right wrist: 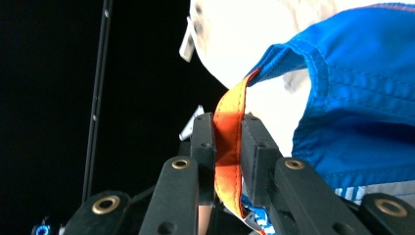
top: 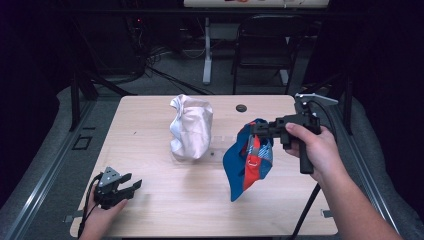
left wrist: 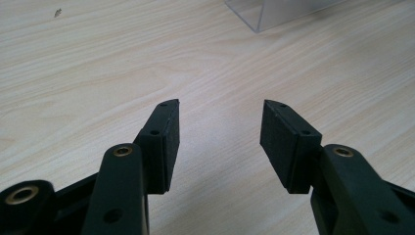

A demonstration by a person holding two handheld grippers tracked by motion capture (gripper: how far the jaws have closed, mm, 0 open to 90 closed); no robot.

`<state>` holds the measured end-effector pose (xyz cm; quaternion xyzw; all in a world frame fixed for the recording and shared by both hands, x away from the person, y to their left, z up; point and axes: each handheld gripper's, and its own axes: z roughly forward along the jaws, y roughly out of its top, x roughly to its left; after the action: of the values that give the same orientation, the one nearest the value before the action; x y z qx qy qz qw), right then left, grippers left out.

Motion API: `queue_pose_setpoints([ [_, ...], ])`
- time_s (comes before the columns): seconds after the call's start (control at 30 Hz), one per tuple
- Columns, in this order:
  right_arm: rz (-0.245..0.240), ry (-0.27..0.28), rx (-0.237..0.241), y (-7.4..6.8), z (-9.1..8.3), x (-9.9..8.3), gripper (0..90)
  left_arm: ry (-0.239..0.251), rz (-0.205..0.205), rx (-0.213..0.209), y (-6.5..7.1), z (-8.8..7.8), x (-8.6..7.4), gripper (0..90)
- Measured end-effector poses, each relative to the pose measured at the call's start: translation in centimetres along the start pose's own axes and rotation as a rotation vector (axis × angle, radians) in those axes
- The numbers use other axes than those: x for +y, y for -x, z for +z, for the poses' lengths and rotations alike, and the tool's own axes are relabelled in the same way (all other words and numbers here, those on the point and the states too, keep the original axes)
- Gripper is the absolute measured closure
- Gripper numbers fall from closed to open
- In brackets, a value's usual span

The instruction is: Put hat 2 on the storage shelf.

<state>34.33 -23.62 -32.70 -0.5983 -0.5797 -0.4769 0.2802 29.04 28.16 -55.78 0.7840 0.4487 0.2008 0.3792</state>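
I counted two cloth things on the table [top: 150, 200], plus my two grippers. The first was a blue garment [top: 250, 162] with orange and pale panels, hanging off the table's surface at about four o'clock from the table's middle. My right gripper [top: 257, 131] held it up from the three o'clock side; in the right gripper view its fingers [right wrist: 203, 147] were clamped tight on an orange strap [right wrist: 229, 142] of that garment, with blue fabric bunched just beside them. The second was a white crumpled bag [top: 190, 127], standing upright near the table's centre, toward twelve o'clock, close to the blue garment but apart from it.

My left gripper [top: 131, 186] sat low at about seven o'clock near the table's front edge, held in my left hand [top: 102, 215], well away from both cloth things. In the left gripper view its fingers [left wrist: 166, 142] were spread wide with nothing between them, only bare wood grain beneath, and a clear plastic corner [left wrist: 274, 12] showed at the top.

A small dark round disc [top: 241, 108] lay on the table toward one o'clock. Beyond the far edge stood one black chair [top: 265, 40] and a white table leg [top: 207, 50], with cables on the floor.
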Motion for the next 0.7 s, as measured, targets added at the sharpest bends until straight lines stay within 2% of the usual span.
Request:
queue_pose_setpoints([
  [0.2, 0.005, 0.055, 0.025, -1.0, -0.9, 1.6, 77.9, -0.002, -0.001, -0.002, -0.1, 0.0, 0.0, 49.4],
  [0.37, 0.013, 0.101, 0.026, -1.7, -0.9, 2.8, 77.9, -0.010, -0.002, -0.002, -0.1, -0.1, 0.0, 49.1],
  [0.7, 0.025, 0.148, -0.011, -2.1, -0.1, 5.3, 77.9, -0.009, -0.003, -0.004, -0.1, 0.0, 0.0, 48.9],
])
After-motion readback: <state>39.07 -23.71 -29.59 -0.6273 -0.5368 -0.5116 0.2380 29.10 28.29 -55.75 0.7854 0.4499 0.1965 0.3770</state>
